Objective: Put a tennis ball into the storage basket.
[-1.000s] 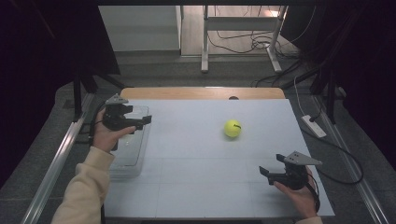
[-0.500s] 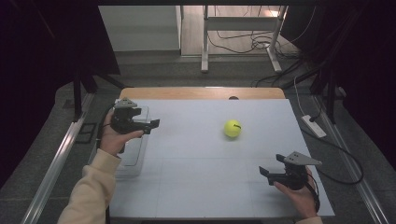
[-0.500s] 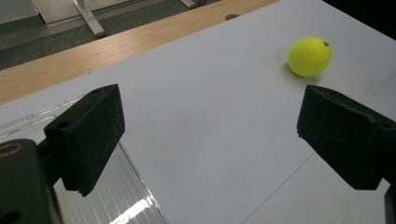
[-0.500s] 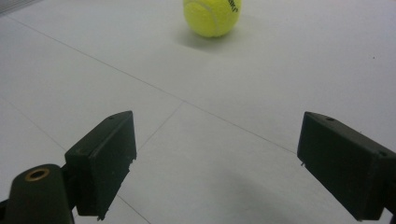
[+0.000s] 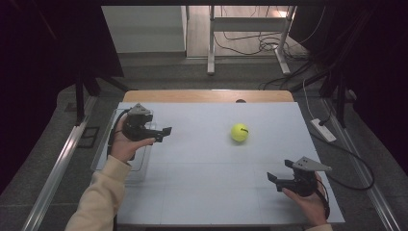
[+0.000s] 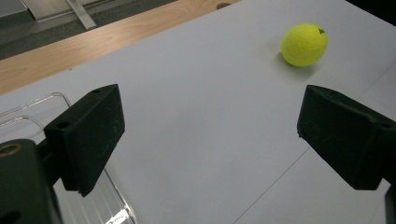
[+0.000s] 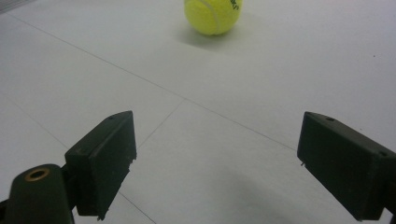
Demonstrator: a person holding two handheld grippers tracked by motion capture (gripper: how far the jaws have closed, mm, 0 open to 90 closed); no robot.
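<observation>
**Yellow ball lies free on the white table**

Yellow tennis ball [image 5: 239, 132] sits mid-table [image 5: 202, 192], untouched. Left gripper [image 5: 163, 132] (above a clear tray [image 5: 103, 144]) gapes empty; right gripper [image 5: 275, 180], near the front edge, likewise spread wide.

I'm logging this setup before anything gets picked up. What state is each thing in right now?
Ball: resting on the table, untouched.
Tray: clear, lying flat at the table's left edge; no contents visible.
Left tongs: open, nothing held, over the tray's edge, pointed toward the ball.
Right tongs: open, nothing held, low at the table's near right.
</observation>
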